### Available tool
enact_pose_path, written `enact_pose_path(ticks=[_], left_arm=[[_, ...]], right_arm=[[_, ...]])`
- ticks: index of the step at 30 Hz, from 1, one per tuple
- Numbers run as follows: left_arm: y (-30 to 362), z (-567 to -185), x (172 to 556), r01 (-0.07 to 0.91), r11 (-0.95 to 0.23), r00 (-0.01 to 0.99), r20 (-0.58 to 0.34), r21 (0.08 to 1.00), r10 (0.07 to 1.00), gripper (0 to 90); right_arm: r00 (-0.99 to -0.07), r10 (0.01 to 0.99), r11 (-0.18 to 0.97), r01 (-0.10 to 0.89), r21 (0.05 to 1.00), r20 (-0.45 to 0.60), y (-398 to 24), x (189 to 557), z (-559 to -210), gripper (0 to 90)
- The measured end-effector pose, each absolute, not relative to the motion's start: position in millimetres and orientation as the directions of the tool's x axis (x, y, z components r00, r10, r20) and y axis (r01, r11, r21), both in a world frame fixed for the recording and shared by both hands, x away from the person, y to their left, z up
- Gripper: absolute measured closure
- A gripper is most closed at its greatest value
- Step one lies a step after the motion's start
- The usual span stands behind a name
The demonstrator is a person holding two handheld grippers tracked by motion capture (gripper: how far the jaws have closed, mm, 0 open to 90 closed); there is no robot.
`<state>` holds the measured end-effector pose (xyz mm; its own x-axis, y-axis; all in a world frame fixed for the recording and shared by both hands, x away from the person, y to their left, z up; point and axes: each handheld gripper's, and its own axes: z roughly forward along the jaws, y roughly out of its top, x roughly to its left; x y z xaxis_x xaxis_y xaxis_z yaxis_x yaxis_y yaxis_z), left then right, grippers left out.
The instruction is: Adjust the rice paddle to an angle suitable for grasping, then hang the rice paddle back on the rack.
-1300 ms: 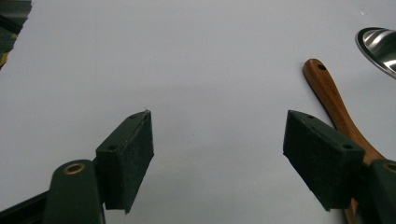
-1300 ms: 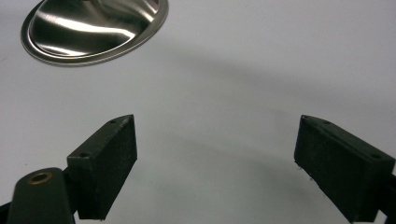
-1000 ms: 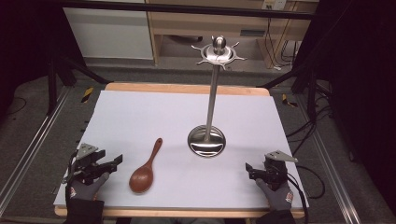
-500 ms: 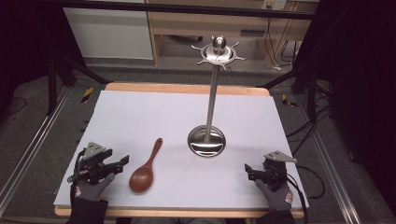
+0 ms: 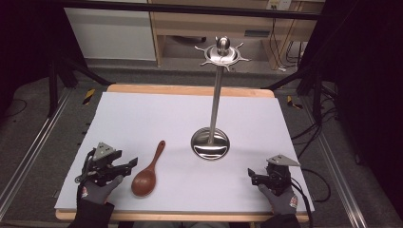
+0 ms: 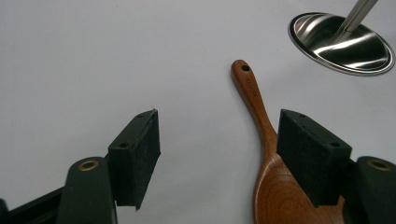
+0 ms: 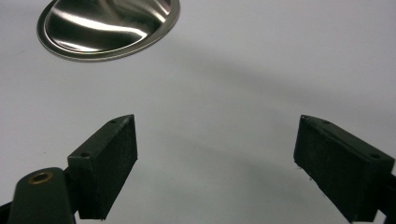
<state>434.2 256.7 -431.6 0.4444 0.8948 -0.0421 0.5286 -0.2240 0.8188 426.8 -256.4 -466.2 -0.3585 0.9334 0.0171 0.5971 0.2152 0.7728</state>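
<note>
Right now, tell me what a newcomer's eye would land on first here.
The tall shiny metal stand rises from the middle of the white table, its round base gleaming. A wooden spoon lies to its left, bowl toward the person. The left gripper sits close beside the spoon, jaws open and just closing a little with nothing between them; the right gripper rests open near the right edge.

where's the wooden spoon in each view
High view: spoon lower left of centre, beside the left gripper.
Left gripper view: bottom right, bowl partly behind the right-hand jaw.
Right gripper view: not in it.
Shared landmark: the steel stand base.
</note>
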Motion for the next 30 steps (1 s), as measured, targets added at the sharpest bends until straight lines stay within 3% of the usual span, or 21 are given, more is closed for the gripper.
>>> enact_pose_path(ticks=[30], left_arm=[[220.9, -413.0, 451.3, 0.535, -0.329, 0.506, 0.017, 0.778, 0.862, 29.5]], right_arm=[[-0.366, 0.931, 0.225, 0.605, 0.764, 0.016, -254.5, 425.2, -467.5, 14.3]])
